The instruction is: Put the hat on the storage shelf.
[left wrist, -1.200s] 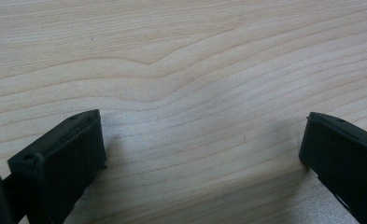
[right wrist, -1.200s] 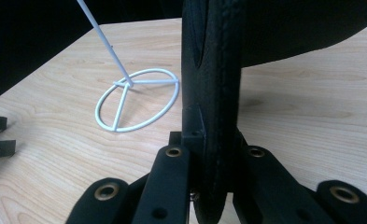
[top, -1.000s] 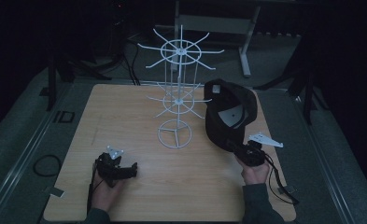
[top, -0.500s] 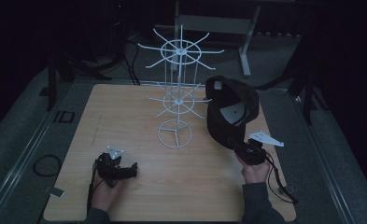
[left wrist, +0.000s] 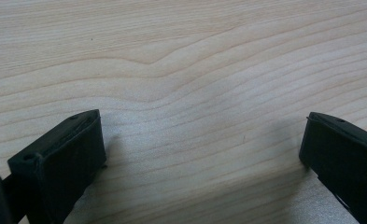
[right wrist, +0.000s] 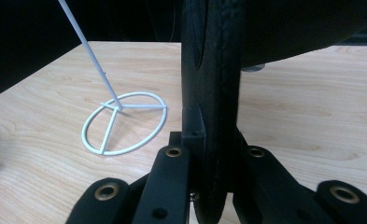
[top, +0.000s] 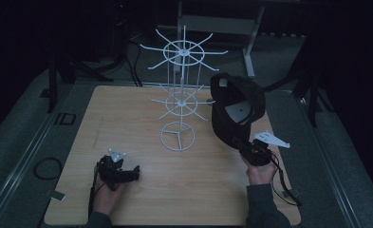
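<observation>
Probably hanging the black baseball cap (top: 236, 107) on the white wire display rack (top: 181, 90), judging by how things lie now. Right gripper (top: 243, 148) pinching the cap by the edge of its brim, jaws pressed together on the dark fabric (right wrist: 214, 107), cap raised off the wooden table (top: 127, 114) just to the right of the rack, crown uppermost and hollow underside with pale inner label turned toward the camera. Best done by keeping the pinch firm, since the whole weight hangs above a narrow grip and could swing or slip; lifting until the opening or back strap clears the tip of one outer prong, then easing inward along it rather than pushing sideways. Worth care: thin light rack on a ring base (right wrist: 124, 122), likely to tip or spin if nudged; upper and lower tiers of spokes radiating close together, easy to snag with the brim. Left gripper (top: 120, 171) resting low near the front left of the table, well apart from rack and cap, jaws spread wide over bare wood (left wrist: 195, 93), holding nothing; free to steady the base if needed. Dark floor and cables beyond the table, out of the way.
</observation>
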